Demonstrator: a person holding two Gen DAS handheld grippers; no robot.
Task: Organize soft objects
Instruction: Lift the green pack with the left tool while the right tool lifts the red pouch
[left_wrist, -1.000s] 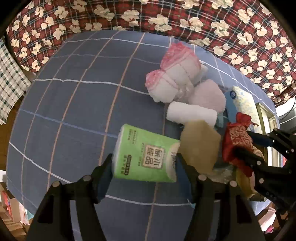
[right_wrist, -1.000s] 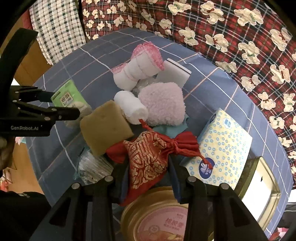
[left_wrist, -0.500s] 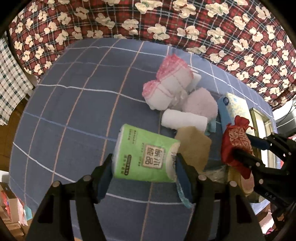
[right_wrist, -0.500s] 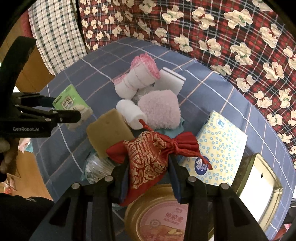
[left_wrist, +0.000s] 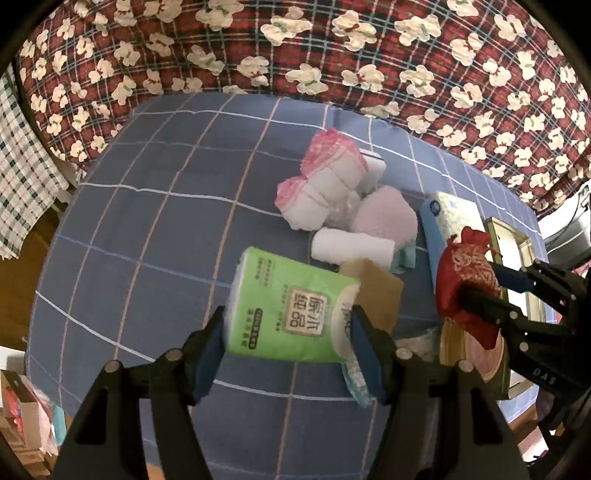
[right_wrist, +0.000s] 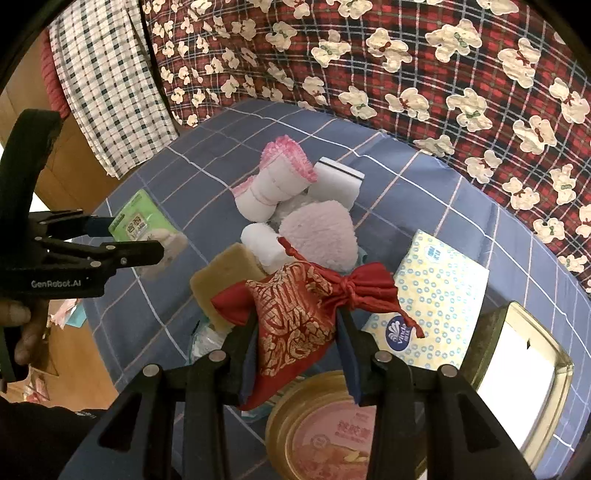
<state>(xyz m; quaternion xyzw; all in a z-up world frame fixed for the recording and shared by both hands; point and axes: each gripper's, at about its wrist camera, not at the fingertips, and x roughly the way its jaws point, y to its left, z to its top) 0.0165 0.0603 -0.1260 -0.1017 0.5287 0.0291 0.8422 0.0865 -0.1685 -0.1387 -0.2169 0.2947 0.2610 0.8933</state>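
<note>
My left gripper (left_wrist: 288, 332) is shut on a green tissue pack (left_wrist: 288, 306) and holds it above the blue checked tablecloth (left_wrist: 155, 206). My right gripper (right_wrist: 295, 332) is shut on a red and gold drawstring pouch (right_wrist: 295, 314), held above the pile. Each gripper shows in the other view: the left gripper (right_wrist: 122, 240) with the green pack (right_wrist: 144, 225), the right gripper (left_wrist: 491, 288) with the pouch (left_wrist: 465, 273). On the cloth lie pink-edged white towel rolls (right_wrist: 273, 181), a fluffy pink cloth (right_wrist: 317, 232), a white roll (right_wrist: 264, 242) and a tan sponge (right_wrist: 225, 284).
A white sponge (right_wrist: 336, 181), a blue-dotted tissue pack (right_wrist: 439, 295), a round gold tin (right_wrist: 325, 424) and a rectangular gold tin (right_wrist: 517, 376) lie on the cloth. Crumpled plastic (right_wrist: 207, 339) is under the sponge. A red floral blanket (right_wrist: 406, 74) lies behind.
Both grippers have risen and drawn back from the table with their objects; the pile looks smaller and farther. Both grips are unchanged.
</note>
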